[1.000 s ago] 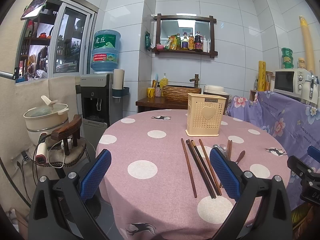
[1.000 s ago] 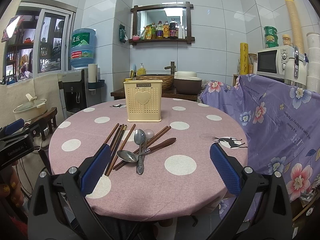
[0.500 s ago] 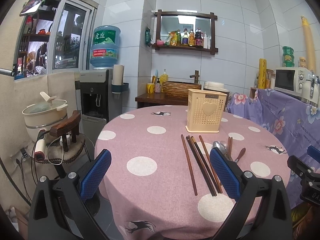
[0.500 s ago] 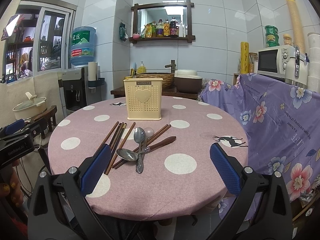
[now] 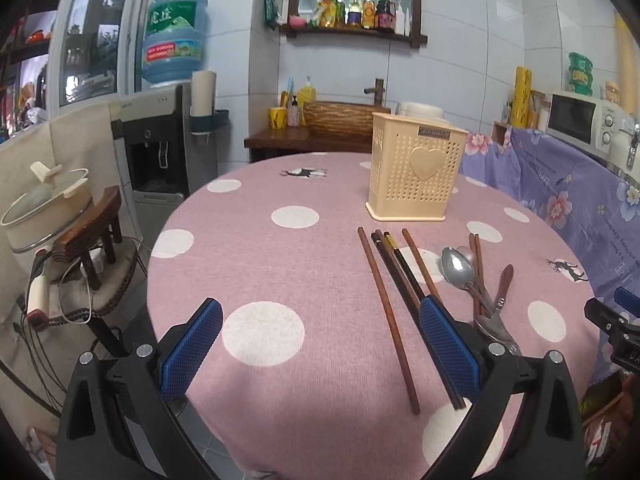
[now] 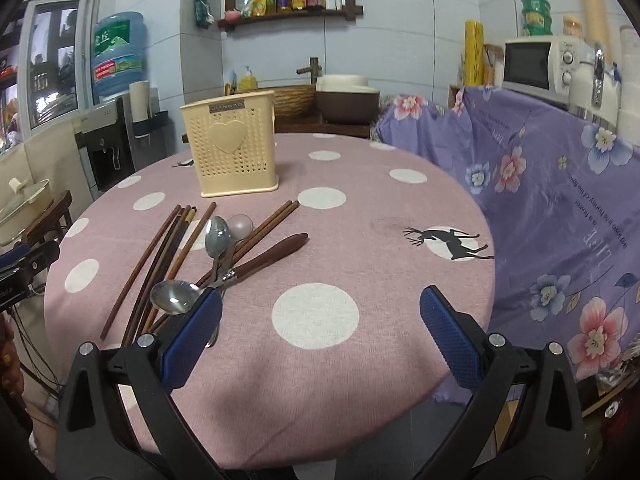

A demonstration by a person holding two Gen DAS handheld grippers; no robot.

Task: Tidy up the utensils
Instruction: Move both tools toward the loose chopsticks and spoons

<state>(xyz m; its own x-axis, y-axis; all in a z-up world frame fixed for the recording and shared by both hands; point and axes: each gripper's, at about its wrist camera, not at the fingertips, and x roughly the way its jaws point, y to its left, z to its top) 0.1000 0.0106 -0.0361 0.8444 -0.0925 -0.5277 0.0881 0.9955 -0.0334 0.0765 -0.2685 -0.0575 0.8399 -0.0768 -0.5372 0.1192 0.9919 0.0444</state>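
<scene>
Utensils lie loose on the round pink table with white polka dots (image 5: 280,264), in front of the cream perforated plastic holder with a heart on its face (image 6: 234,145), which stands upright and, as far as I can see, has nothing in it. I judge this to be the very start: nothing is picked up yet.

Going left to right: my left gripper (image 5: 318,348) hangs above the near edge of the table, jaws spread wide and holding nothing. Just ahead lies the fan of dark brown wooden chopsticks (image 5: 386,300); I count four, perhaps five. Next comes the all-metal spoon (image 6: 217,240), then a pale round spoon bowl (image 6: 241,225) partly hidden behind it, then a pair of reddish wooden chopsticks (image 6: 272,220), and across them a wooden-handled metal spoon (image 6: 236,272). My right gripper (image 6: 320,334) is likewise wide apart and bare.

Next I probably need to drop onto one piece, pinch it along its shaft, and carry it over the holder's open top.
</scene>
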